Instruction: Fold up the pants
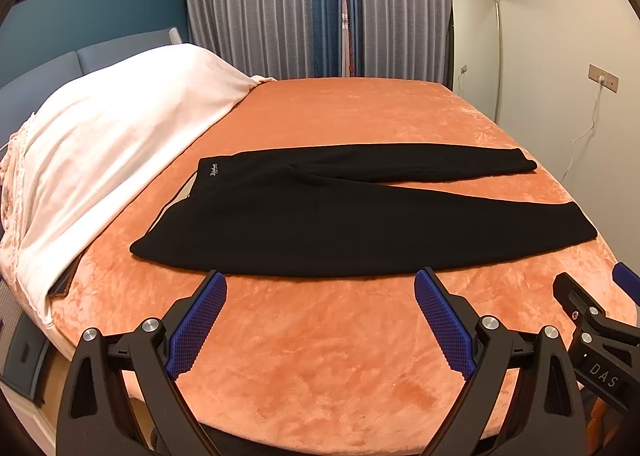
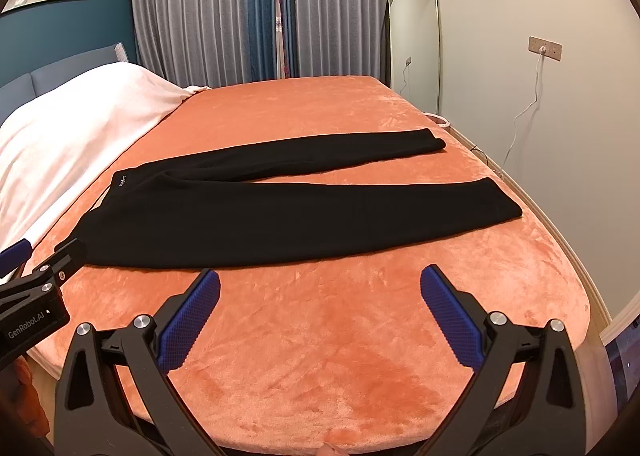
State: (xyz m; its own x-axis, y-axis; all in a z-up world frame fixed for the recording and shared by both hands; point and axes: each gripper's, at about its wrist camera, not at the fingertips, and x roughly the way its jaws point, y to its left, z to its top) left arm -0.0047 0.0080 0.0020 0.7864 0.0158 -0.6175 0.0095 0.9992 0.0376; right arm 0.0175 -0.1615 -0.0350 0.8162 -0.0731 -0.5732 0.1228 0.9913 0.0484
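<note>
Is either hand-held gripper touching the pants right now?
No, the left hand-held gripper and right hand-held gripper hang open above the orange blanket, short of the black pants.

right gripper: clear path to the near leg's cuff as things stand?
Probably yes. The right gripper is open and holds nothing, and only bare orange bedspread lies between it and the near leg's cuff of the black pants, which lie flat. The cuff sits up and to the right.

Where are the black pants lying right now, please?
The black pants lie flat mid-bed on the orange blanket, waistband toward the white cover, just beyond both open grippers.
</note>
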